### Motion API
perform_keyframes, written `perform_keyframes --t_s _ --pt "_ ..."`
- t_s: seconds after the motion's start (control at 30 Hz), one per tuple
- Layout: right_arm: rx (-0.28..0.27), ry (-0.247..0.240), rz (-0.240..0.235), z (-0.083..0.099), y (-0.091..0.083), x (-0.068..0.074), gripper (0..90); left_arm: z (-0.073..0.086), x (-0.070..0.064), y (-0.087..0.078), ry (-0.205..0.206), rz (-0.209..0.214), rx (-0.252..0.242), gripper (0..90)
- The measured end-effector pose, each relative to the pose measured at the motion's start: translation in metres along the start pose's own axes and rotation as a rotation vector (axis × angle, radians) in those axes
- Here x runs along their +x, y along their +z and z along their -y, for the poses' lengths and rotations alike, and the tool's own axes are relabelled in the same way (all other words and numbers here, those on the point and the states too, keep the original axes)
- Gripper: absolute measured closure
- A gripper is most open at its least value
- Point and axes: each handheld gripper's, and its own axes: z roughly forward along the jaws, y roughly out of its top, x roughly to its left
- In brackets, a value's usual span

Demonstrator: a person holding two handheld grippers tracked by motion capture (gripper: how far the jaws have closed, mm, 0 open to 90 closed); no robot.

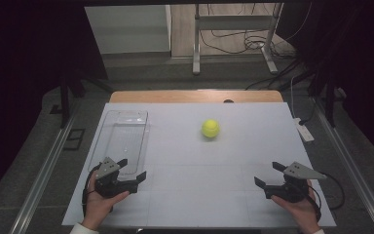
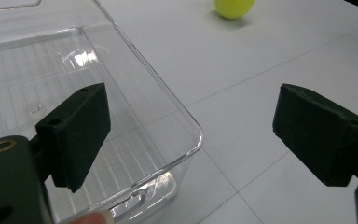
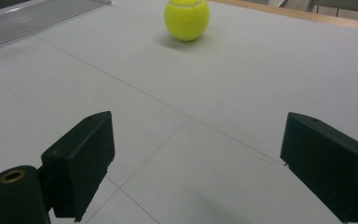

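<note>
Clear plastic tray (image 1: 125, 139) seen at left of white table (image 1: 199, 195), long side running away from person. Left gripper (image 1: 132, 171) held at tray's near right corner, jaws spread wide, nothing between them. Yellow tennis ball (image 1: 210, 128) seen mid-table, toward far side, well apart from tray and both grippers. Right gripper (image 1: 268, 174) held near front right, jaws likewise spread, empty, pointed toward ball.
</note>
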Motion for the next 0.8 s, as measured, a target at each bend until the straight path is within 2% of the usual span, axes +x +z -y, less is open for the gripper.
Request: perform_keyframes --t_s 0.5,0.8 --pt "0.015 0.007 -0.011 0.0028 0.0019 -0.0017 11.1 0.0004 -0.0026 0.0016 0.019 0.002 0.002 12.9" --pt "0.012 0.012 -0.012 0.0024 0.0018 -0.0015 11.2 0.0008 -0.002 0.0009 0.011 0.002 -0.002 12.9"
